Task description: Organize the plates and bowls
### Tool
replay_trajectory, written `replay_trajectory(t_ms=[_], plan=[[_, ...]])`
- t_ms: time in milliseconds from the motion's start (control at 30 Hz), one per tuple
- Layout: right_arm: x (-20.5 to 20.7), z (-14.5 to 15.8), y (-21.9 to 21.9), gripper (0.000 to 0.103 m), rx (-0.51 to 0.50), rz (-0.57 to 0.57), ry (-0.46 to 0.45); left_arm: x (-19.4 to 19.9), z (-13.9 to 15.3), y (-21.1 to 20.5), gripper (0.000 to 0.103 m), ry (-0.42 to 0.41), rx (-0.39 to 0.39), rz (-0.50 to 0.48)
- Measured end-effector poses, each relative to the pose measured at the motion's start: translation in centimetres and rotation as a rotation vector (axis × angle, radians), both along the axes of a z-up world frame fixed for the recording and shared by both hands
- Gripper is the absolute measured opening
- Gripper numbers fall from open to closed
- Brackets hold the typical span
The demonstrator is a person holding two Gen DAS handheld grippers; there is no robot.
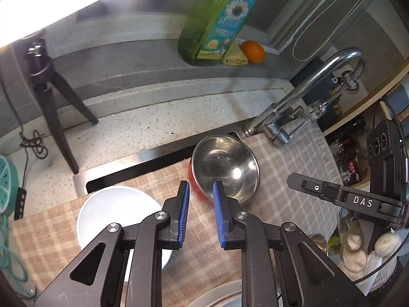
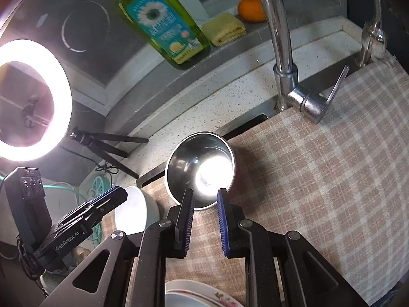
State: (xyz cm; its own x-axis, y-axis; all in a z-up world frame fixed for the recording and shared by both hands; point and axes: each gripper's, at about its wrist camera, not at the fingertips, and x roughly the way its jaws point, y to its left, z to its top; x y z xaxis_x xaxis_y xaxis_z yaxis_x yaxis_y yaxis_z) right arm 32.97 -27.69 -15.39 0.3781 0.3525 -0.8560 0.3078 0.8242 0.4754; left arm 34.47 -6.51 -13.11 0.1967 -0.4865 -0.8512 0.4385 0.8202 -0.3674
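Note:
A steel bowl [image 1: 225, 166] with a red outside stands on a checked cloth [image 1: 294, 158] near the sink's back edge. To its left sits a white bowl [image 1: 115, 217]. A plate rim [image 1: 217, 296] shows at the bottom. My left gripper [image 1: 201, 186] hovers over the steel bowl's near rim, its blue pads a narrow gap apart with nothing between them. In the right wrist view, my right gripper [image 2: 205, 194] hangs over the same steel bowl [image 2: 202, 163], likewise narrowly open and empty. The white bowl [image 2: 133, 212] and a flowered plate [image 2: 199, 296] lie nearby.
A chrome faucet [image 2: 278, 51] rises behind the cloth. A green soap bottle [image 1: 217, 18], a yellow sponge [image 1: 234, 56] and an orange [image 1: 253, 51] stand on the back ledge. A ring light [image 2: 25, 99] on a black tripod [image 1: 51, 97] stands at the left.

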Motion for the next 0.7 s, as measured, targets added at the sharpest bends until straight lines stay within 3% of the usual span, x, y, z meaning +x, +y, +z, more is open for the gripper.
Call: replay_trajectory(t_ms=[233,700], plan=[[2.0,-2.6,-0.8,0.017,-0.018,-0.014,0.045,2.0,-2.3,-1.6,0.016,0.031,0.055,-0.006],[4.4,-5.6,-1.0,0.017,-0.025,-0.007,0.098,4.1,-5.1,-2.5,0.016,0.092,0.083,0.009]])
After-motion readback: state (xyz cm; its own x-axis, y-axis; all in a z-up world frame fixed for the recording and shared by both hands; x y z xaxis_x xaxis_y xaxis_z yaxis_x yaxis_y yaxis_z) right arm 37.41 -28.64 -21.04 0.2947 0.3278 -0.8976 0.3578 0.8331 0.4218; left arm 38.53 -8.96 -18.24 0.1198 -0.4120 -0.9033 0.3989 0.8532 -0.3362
